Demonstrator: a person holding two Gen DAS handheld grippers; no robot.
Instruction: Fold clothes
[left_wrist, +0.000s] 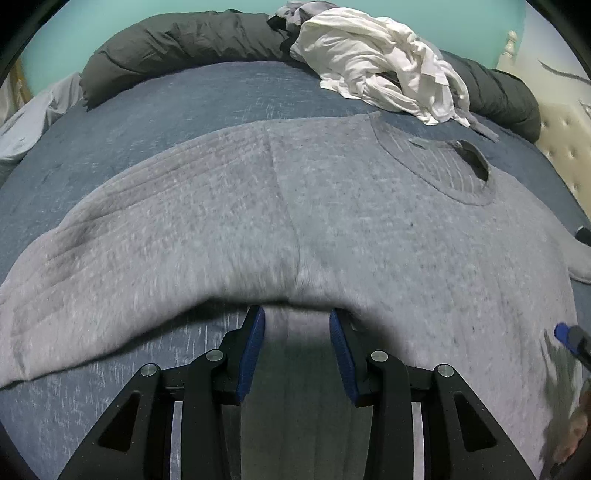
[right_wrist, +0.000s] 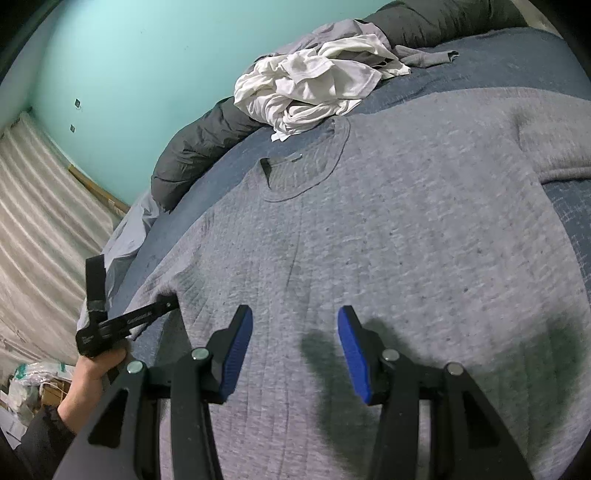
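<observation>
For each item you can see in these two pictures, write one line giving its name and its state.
grey sweatshirt: spread flat on the bed, one side lifted and folding over.
left claw: closed on a fold of the sweatshirt.
right claw: open above the sweatshirt, holding nothing.
white clothes: crumpled heap, unfolded.
dark duvet: bunched along the far edge of the bed.

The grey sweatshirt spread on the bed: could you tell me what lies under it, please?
Under the grey sweatshirt lies the blue bedspread, showing around its edges. Anything else beneath is covered.
</observation>
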